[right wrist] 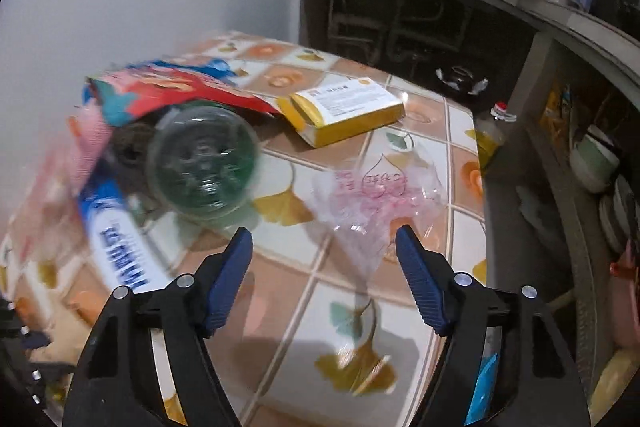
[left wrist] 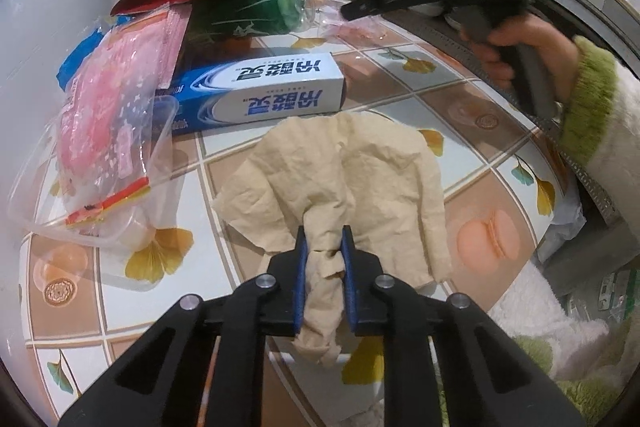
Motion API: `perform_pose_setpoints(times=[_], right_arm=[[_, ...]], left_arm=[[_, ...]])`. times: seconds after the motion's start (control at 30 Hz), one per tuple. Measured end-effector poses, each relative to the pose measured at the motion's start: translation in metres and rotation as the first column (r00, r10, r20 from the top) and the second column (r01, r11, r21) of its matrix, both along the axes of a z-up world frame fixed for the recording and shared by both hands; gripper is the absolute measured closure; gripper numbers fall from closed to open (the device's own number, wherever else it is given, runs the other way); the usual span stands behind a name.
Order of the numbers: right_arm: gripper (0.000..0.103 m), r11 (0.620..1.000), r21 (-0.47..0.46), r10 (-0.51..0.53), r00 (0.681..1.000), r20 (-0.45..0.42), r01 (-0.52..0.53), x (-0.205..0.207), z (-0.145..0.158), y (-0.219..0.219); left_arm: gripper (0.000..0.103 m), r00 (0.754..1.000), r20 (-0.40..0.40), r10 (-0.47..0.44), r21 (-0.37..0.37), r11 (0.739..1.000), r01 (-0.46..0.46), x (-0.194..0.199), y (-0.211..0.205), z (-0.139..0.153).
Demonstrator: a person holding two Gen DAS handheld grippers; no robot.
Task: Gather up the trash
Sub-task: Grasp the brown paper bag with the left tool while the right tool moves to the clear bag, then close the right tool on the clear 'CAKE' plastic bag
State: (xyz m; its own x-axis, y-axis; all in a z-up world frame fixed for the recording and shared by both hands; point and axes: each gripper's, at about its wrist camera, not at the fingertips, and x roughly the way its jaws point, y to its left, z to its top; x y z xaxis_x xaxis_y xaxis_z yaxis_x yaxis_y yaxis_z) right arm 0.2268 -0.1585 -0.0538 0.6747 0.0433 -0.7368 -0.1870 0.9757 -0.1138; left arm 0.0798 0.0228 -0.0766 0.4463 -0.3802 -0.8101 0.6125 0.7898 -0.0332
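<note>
From the left wrist we see our left gripper [left wrist: 324,247] pinched on a fold of the crumpled beige tissue [left wrist: 340,179], which spreads over the patterned tablecloth [left wrist: 472,147]; its lower end hangs between the blue pads and hides the table edge. Beyond lie a blue toothpaste box [left wrist: 256,91], a green bottle [left wrist: 264,7] on its side and pink plastic bags [left wrist: 108,115] over a clear container whose outline is hard to trace. Our right hand [left wrist: 516,47] is blurred.

From the right wrist, our right gripper [right wrist: 324,239] stands wide apart with nothing between the fingers, above a clear pink-printed wrapper [right wrist: 372,195]. The bottle and box at left are smeared; a yellow box [right wrist: 344,107] lies beyond.
</note>
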Motion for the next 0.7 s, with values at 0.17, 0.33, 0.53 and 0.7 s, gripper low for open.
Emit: perform_pose_setpoints(times=[0.17, 0.33, 0.53, 0.7], right_arm=[[0.049, 1.0, -0.012, -0.02, 0.999, -0.041, 0.02, 0.017, -0.016, -0.006], [0.074, 0.999, -0.01, -0.042, 0.997, -0.069, 0.042, 0.018, -0.024, -0.012], [0.077, 0.999, 0.021, -0.039, 0.998, -0.043, 0.04, 0.003, -0.014, -0.017], [0.078, 0.998, 0.048, -0.044, 0.999, -0.013, 0.044, -0.019, 0.001, -0.021]], left_arm=[[0.091, 1.0, -0.011, 0.0, -0.039, 0.999, -0.001, 0.006, 0.002, 0.0], [0.091, 1.0, -0.011, -0.002, -0.052, 0.999, 0.002, 0.008, 0.002, 0.0], [0.091, 1.0, -0.006, 0.002, -0.055, 0.998, -0.003, 0.008, 0.002, 0.001], [0.091, 1.0, 0.008, 0.001, -0.049, 0.999, -0.001, 0.003, 0.0, 0.003]])
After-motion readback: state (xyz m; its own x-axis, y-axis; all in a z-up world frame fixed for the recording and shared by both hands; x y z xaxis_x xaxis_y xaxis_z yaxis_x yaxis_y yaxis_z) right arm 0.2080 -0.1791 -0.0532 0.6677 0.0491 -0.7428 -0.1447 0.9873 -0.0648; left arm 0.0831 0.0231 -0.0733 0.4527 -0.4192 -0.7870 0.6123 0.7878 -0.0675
